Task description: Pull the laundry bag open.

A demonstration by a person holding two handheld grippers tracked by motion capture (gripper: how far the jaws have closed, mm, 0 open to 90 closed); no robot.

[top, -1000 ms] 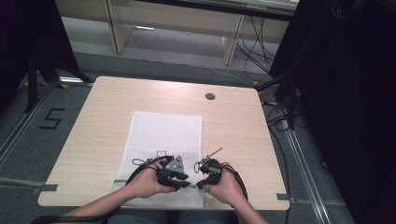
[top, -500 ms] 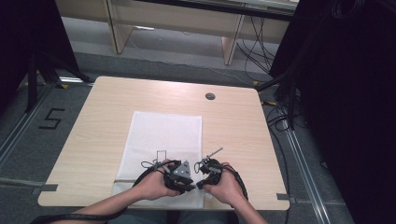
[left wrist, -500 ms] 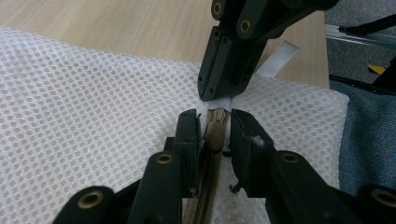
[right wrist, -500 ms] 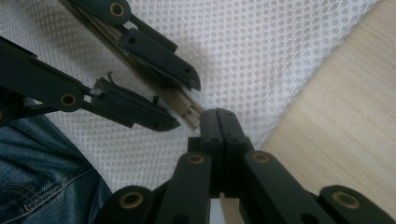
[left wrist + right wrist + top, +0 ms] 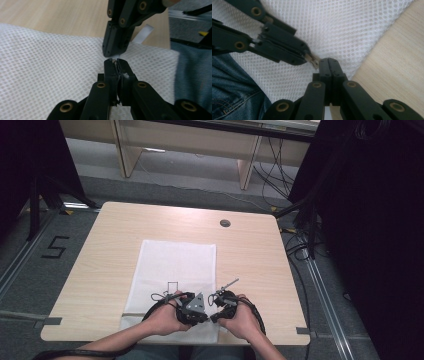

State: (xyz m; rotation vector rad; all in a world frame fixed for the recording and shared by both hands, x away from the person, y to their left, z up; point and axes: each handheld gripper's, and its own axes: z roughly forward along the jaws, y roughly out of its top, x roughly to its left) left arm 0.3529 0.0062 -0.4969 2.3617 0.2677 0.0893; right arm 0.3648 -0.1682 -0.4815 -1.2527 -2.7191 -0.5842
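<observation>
Both grippers meet at the near right corner of the mesh bag (image 5: 172,270): the left gripper (image 5: 115,63) has just closed, pinching a small metal tab, apparently the zipper pull; the right gripper (image 5: 329,62) is pressed shut beside it on the bag's edge; unzipping not yet begun.

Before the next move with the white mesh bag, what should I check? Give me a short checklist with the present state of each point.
1. Left tongs closed on the small metal tab at the edge of the mesh bag: ok; they have just been closing.
2. Right tongs closed: ok.
3. What the right tongs hold: cannot tell.
4. Both tips meet at the bag's near right corner: ok.
5. Bag lies flat on the table: ok.
6. Bag open or closed: cannot tell.
</observation>
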